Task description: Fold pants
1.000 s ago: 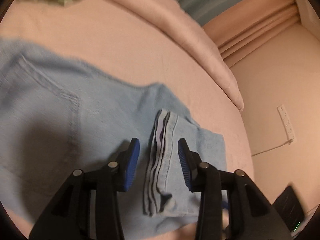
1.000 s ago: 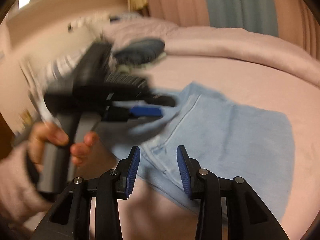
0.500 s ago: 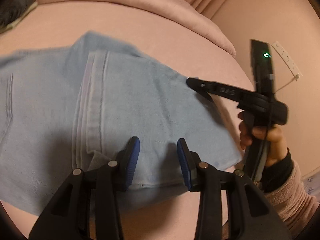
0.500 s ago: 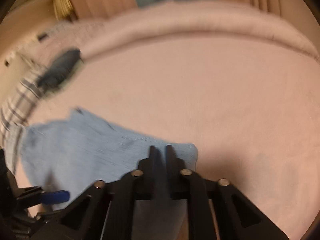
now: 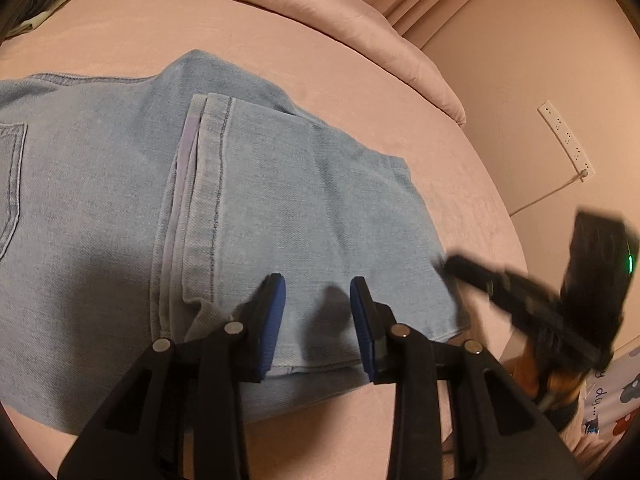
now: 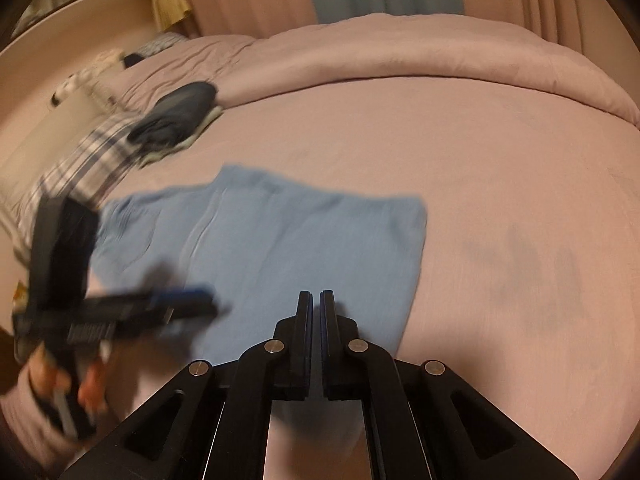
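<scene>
The right claw (image 6: 316,300), jaws together and empty, hovers over the folded pants (image 6: 280,240) on the pink bed (image 6: 500,160).

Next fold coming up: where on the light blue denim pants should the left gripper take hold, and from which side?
Probably the near edge of the light blue denim pants, the stacked layers right under the left gripper, coming from the open pink bed cover side. That edge lies flat and exposed, beside the folded-over hem band; the jaws straddle it, closing, pinching nothing yet.
</scene>
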